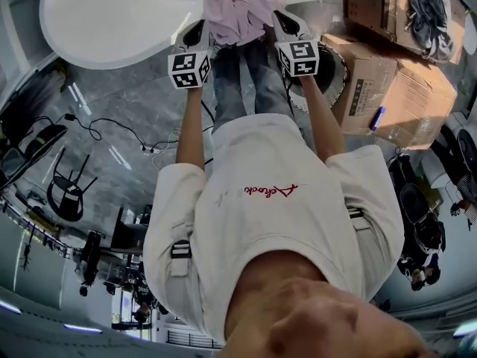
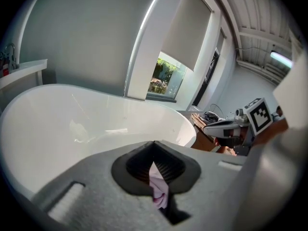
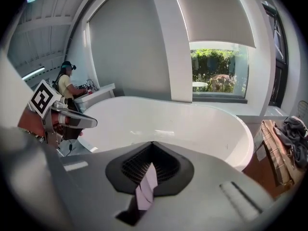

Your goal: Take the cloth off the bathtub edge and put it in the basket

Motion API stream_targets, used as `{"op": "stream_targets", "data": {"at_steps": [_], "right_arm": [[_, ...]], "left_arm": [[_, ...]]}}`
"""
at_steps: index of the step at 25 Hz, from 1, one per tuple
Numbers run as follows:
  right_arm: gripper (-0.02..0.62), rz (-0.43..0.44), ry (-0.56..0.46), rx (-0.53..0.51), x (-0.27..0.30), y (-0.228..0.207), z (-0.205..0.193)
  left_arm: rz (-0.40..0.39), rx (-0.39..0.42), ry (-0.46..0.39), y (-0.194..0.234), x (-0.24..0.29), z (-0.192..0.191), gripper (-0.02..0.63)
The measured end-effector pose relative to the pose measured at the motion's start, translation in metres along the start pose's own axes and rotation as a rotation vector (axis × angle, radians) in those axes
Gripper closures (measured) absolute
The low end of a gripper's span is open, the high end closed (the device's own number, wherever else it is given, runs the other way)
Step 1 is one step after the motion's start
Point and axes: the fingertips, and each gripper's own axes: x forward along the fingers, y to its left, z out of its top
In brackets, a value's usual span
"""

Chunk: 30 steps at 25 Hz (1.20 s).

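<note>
1. Two grippers hold one pink cloth [image 1: 237,10] bunched between them, at the white bathtub's [image 1: 112,21] near edge.
2. Jaws of the left gripper [image 1: 197,34] are closed, pinching a cloth fold.
3. Jaws of the right gripper [image 1: 285,27] are closed on another fold.

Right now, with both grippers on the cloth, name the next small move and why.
Probably carry the pink cloth off the bathtub toward the round container beside the right gripper: it and the left gripper are both shut on the cloth.
</note>
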Motion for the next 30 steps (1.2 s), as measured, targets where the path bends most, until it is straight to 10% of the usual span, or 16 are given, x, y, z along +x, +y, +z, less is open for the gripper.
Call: {"op": "stream_targets", "data": {"at_steps": [30], "right_arm": [[0.585, 0.063, 0.231, 0.043, 0.094, -0.028, -0.071]], "left_arm": [[0.014, -0.12, 0.185, 0.024, 0.084, -0.067, 0.603]]}}
